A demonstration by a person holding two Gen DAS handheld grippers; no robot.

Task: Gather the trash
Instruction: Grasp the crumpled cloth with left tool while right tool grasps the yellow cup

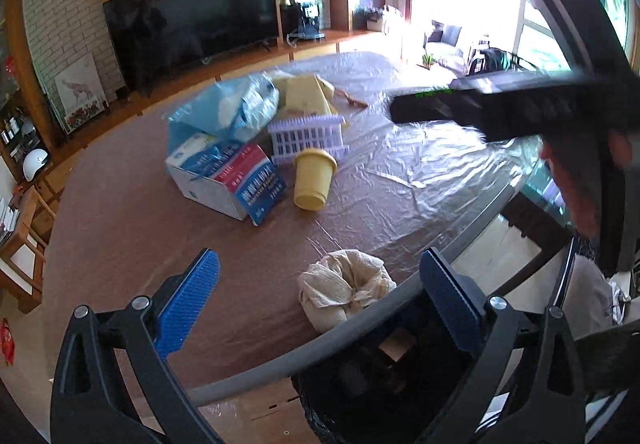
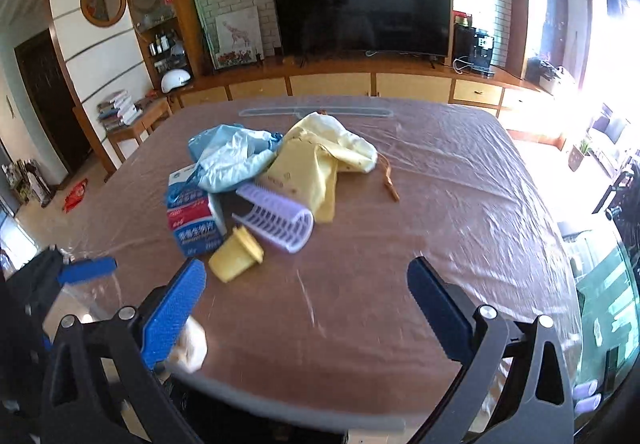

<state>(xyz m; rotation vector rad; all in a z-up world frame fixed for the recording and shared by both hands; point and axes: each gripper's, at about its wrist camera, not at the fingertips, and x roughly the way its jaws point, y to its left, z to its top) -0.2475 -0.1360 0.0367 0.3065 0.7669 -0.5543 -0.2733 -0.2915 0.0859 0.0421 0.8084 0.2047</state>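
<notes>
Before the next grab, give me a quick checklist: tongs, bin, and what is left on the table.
1. Left tongs open and empty: ok.
2. Right tongs open and empty: ok.
3. Black bin sits below the table edge, under the left tongs: ok.
4. Crumpled paper wad lies at the near table edge, not yet binned: not ok.
5. Yellow cup on its side, apart from the tongs, free to grab: ok.
6. Room left in the bin: cannot tell.

Place: home living room | Evidence: television on wooden cabinets (brick wall behind)
</notes>
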